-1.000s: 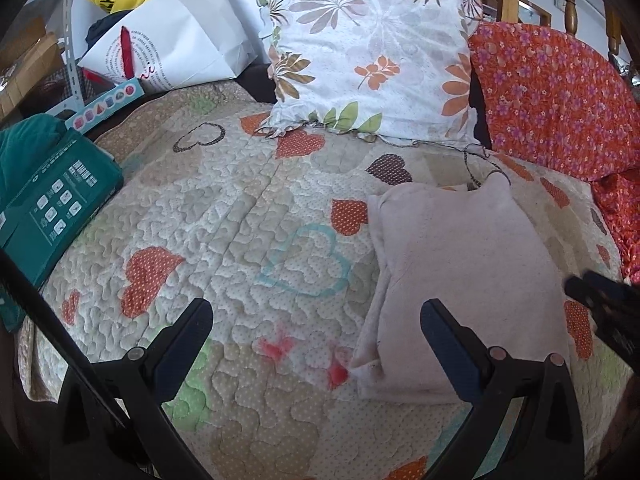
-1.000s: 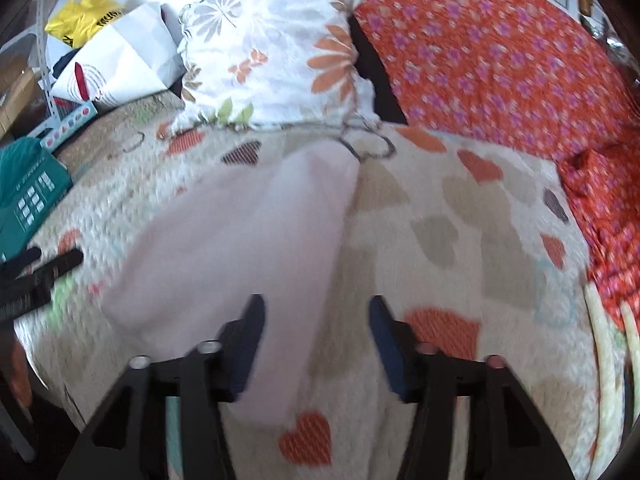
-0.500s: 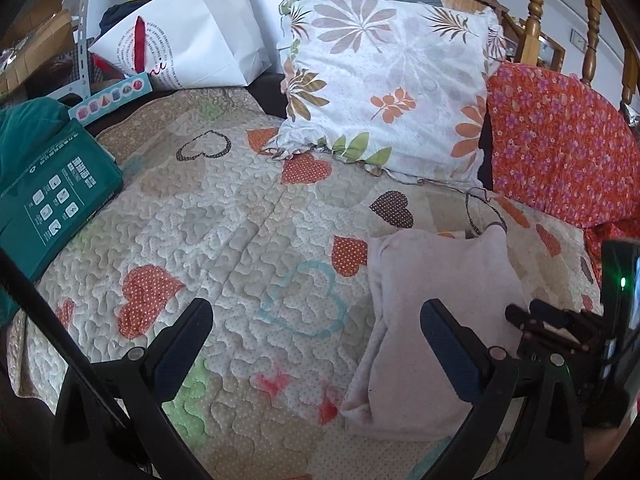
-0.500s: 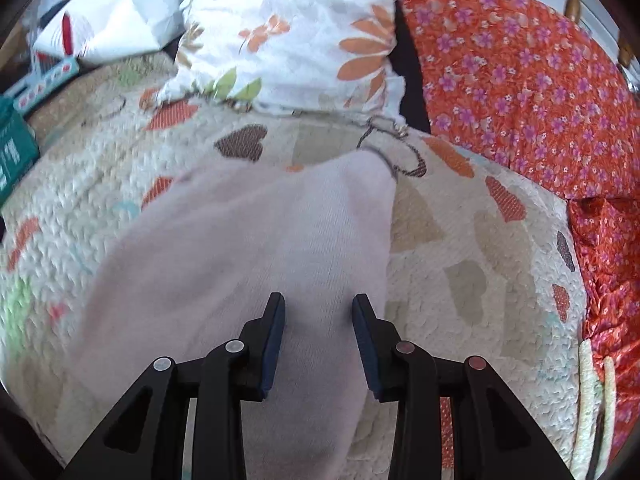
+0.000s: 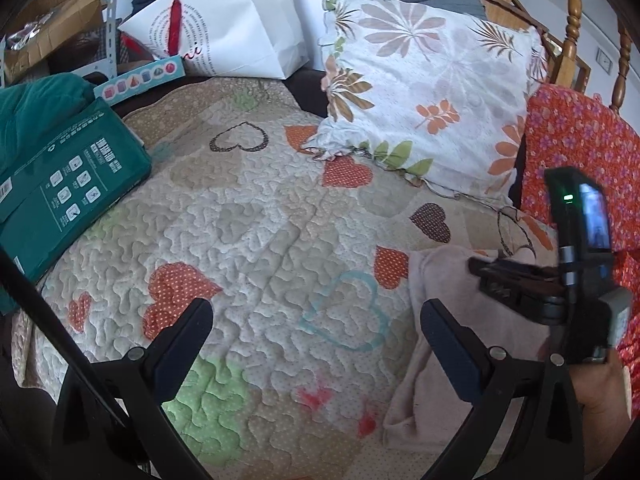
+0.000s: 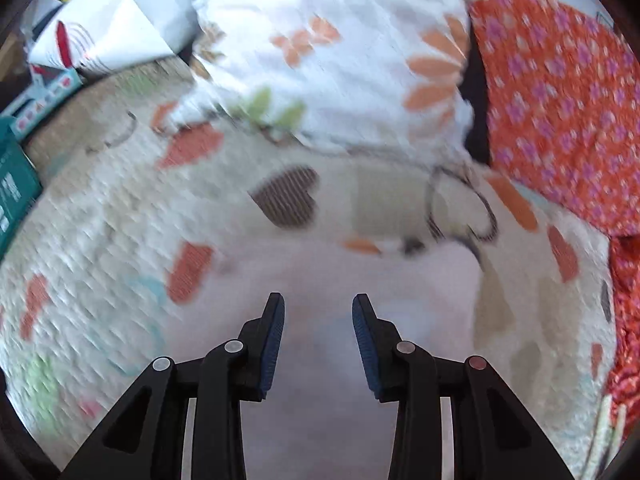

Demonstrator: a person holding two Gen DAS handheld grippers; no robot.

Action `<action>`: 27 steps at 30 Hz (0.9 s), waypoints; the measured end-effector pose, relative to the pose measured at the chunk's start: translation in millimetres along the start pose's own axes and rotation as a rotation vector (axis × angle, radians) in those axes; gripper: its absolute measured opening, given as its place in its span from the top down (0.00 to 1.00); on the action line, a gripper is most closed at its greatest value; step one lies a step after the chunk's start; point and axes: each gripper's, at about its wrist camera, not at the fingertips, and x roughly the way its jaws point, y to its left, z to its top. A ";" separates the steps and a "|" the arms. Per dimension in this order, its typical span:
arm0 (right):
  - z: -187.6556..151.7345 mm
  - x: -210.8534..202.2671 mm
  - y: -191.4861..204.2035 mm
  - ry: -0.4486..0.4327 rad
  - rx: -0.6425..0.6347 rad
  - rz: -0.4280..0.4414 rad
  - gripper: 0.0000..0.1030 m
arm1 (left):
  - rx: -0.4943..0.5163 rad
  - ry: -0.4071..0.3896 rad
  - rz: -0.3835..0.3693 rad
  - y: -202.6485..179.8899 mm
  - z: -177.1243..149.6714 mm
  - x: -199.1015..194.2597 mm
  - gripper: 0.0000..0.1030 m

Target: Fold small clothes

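A: What is seen from the left wrist?

B: A quilt is spread over the bed, with wide bare room across its middle and left part. A green box overlaps its left edge, and a white bag stands beyond the far edge. A pillow rests on the far edge and a red cloth is banked along the right edge. The garment, pale pink and folded, is laid near the right edge, its long axis running from the near edge toward the pillow. The left gripper is held over bare quilt, jaws spread wide, nothing between them. The right gripper is seen above the garment's far end, carried by a hand.

A: And from the right wrist?

B: The picture is blurred. The garment fills the lower middle, its far end pointed toward the pillow. Bare quilt is left open on both sides, bounded at right by the red cloth. The right gripper is parted partway above the garment; no cloth is pinched.
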 end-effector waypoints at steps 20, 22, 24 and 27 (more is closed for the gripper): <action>-22.4 -20.8 20.0 0.016 0.025 0.251 0.56 | -0.025 0.055 0.015 2.5 -10.8 10.4 0.00; -2.0 -2.8 15.8 0.054 0.036 0.233 0.56 | -0.018 0.119 0.000 -5.4 -19.5 27.4 0.00; 15.3 23.3 14.6 0.124 0.044 0.219 0.56 | -0.006 0.190 -0.023 -15.7 -31.5 45.5 0.00; 29.8 59.5 13.3 0.217 0.075 0.233 0.56 | 0.016 0.264 -0.047 -27.9 -49.3 63.7 0.00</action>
